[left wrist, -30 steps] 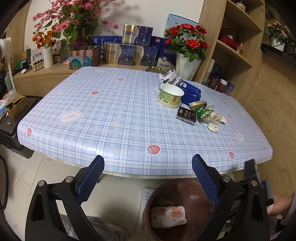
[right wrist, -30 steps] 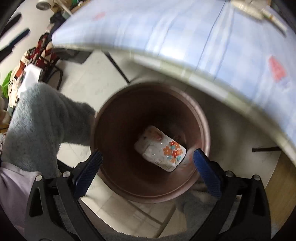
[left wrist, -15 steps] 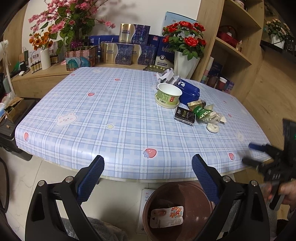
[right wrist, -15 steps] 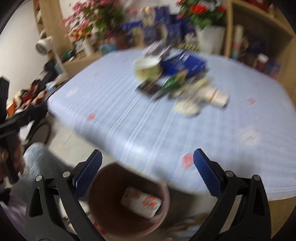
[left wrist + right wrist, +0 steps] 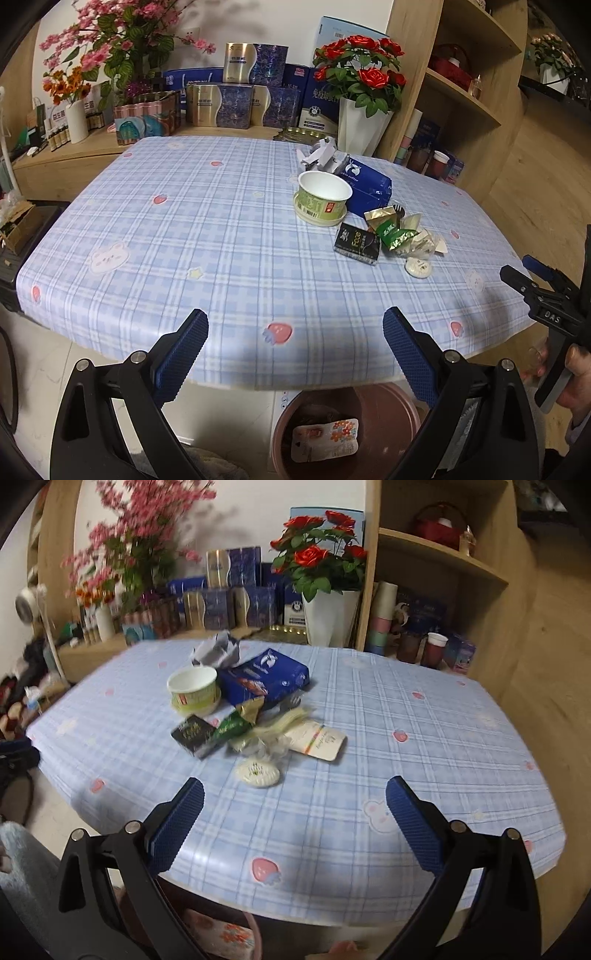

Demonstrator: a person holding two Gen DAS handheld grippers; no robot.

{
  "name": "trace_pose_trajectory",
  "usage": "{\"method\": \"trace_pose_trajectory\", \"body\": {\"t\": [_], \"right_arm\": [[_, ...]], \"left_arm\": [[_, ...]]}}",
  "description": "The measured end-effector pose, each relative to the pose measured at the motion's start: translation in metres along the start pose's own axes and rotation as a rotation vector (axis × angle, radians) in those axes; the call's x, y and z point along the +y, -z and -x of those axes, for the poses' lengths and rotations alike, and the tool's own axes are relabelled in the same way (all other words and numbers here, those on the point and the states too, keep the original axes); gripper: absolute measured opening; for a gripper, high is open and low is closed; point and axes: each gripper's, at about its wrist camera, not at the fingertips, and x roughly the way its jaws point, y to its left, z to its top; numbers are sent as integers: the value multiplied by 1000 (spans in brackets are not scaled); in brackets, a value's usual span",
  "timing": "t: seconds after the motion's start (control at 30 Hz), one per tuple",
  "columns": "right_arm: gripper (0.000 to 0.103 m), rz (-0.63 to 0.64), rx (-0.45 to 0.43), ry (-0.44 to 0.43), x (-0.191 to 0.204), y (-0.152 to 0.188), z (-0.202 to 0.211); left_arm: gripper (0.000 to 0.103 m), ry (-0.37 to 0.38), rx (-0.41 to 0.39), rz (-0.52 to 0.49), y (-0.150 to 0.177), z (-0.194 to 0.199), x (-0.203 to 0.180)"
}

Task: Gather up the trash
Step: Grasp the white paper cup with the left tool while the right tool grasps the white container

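The right hand-held gripper [image 5: 294, 814] is seen spread wide and empty over the table [image 5: 424, 738]. Wrappers [image 5: 258, 731], a paper cup [image 5: 192, 689] and a blue box [image 5: 264, 677] are piled ahead.

Home dining room, checked tablecloth [image 5: 221, 229], rose vase [image 5: 360, 125]

Tablecloth [image 5: 221, 229]: pale blue plaid, pink strawberries. Bowl [image 5: 322, 197]: green, white inside. Box [image 5: 369, 184]: dark blue. Bin [image 5: 391, 410]: brown. Packet [image 5: 325, 439] inside: white, orange flowers.

"DAS" on the right tool [image 5: 532, 275]; seemingly "Face" on the black box [image 5: 357, 242].
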Motion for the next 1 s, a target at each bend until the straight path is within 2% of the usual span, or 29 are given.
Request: {"method": "trace_pose_trajectory", "body": {"t": [0.23,0.4,0.6,0.67,1.0], "right_arm": [[97,-90,25,-42,-18,-5,-23],[97,-155,53,-47,-31,-6,-42],[97,-206,102,-73,-45,-5,-64],[97,-201,112,-45,-48,-6,-69],[97,-150,145,-24,-48,-11,-86]], "left_arm": [[93,37,26,-53,-37,-32,-19],[93,60,60,-102,-71,-78,-33],[93,45,113,-122,-105,-142,-38],[93,31,135,-126,-114,-165,-38],[93,-23,219,-142,-134,-237,-39]]}}
